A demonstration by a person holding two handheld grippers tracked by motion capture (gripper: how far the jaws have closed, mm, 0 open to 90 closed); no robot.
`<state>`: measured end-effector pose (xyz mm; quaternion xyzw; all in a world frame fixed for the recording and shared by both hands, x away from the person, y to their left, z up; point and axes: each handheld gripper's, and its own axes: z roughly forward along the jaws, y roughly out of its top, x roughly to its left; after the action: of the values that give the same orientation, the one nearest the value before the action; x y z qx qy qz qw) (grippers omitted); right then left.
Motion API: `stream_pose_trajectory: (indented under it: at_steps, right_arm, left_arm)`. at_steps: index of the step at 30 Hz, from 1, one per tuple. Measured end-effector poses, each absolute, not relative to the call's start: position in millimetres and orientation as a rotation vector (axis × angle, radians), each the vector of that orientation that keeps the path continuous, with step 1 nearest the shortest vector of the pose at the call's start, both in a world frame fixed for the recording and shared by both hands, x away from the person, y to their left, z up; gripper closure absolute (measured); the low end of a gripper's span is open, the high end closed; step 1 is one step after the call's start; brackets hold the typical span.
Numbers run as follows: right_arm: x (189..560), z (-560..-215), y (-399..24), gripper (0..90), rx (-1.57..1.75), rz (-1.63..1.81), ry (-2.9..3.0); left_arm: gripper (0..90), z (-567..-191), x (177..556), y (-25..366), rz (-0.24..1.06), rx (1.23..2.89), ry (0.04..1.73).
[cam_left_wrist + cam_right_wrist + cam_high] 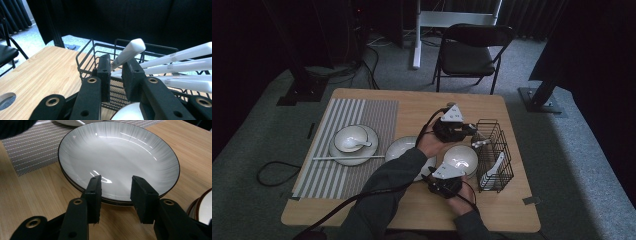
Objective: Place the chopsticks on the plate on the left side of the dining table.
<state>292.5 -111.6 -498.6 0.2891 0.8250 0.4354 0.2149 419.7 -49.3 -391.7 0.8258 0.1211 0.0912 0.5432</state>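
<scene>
High view, left to right. At the left of the frame a striped placemat [362, 112] carries a plate [338, 150] with a small bowl [349, 136] and spoon [364, 143] on it; a white chopstick [347, 158] lies along the plate's lower edge. At centre, a shallow grey plate [399, 146] rests on the table [492, 210], partly under your sleeve. Your left tool [472, 131] sits right of centre, reaching toward the upper end of the black wire basket [497, 157]; your right tool [432, 181] lies below it, near a white bowl [460, 157].

Left gripper view: a white spoon handle [130, 51] stands tilted in the basket [85, 56], rising between your jaws at centre frame. The pads flank it closely; whether they press on it cannot be told. White chopsticks [180, 65] fan to the right.

Right gripper view: your right tool [115, 196] is released, jaws apart over the near rim of the grey plate [117, 152], gripping nothing.
</scene>
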Motion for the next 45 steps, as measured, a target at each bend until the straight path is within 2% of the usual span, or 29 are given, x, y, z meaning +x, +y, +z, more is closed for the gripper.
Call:
stream_pose_trajectory:
  at_steps: [20, 28, 35, 45]
  right_arm:
    - [292.4, -498.9, -112.1, 60.4, 0.799, 1.203, 2.282]
    - [292.5, -499.0, -112.1, 60.4, 0.796, 1.201, 2.282]
    - [292.7, -499.4, -112.1, 60.2, 0.792, 1.2, 2.285]
    - [292.9, -499.5, -112.2, 60.2, 0.793, 1.203, 2.284]
  left_arm:
    - [84.4, -390.3, 419.4, -51.1, 0.286, 1.933, 0.313]
    - [84.5, -390.8, 417.3, -52.2, 0.288, 1.922, 0.312]
    - [81.0, -389.2, 416.1, -54.3, 0.268, 1.917, 0.291]
    - [84.2, -387.8, 415.3, -54.4, 0.295, 1.909, 0.303]
